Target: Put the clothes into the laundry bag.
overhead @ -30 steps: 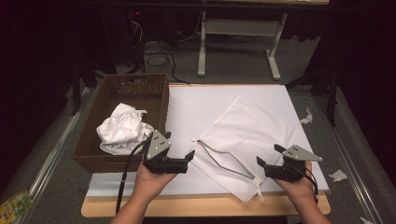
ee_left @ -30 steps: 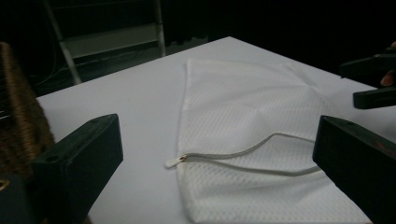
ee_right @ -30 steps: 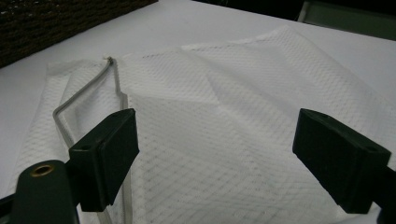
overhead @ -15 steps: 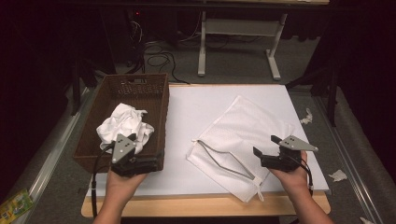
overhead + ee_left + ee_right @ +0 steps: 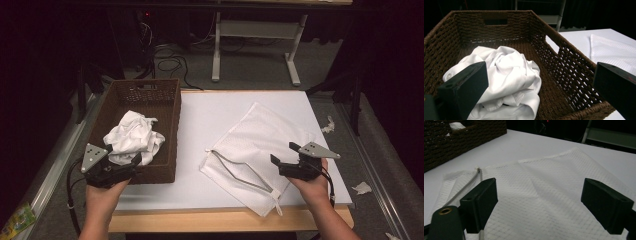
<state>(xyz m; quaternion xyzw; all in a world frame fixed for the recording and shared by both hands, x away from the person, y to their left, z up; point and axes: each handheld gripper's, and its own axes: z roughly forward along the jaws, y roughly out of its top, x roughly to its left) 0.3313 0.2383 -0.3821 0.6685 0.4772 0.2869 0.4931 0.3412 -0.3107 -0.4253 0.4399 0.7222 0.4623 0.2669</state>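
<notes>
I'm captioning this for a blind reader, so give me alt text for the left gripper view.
A crumpled white garment lies in a brown wicker basket, seen between the left gripper's two open black jaws. Beyond the basket's right wall, a white mesh bag lies on the white table.

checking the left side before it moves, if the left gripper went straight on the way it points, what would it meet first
Most likely the crumpled white cloth in the wicker basket. The left gripper stands open and aims into the basket over its near end, the cloth bunched just ahead. Depth is hard to judge; a low path might catch the basket's near rim first.
</notes>
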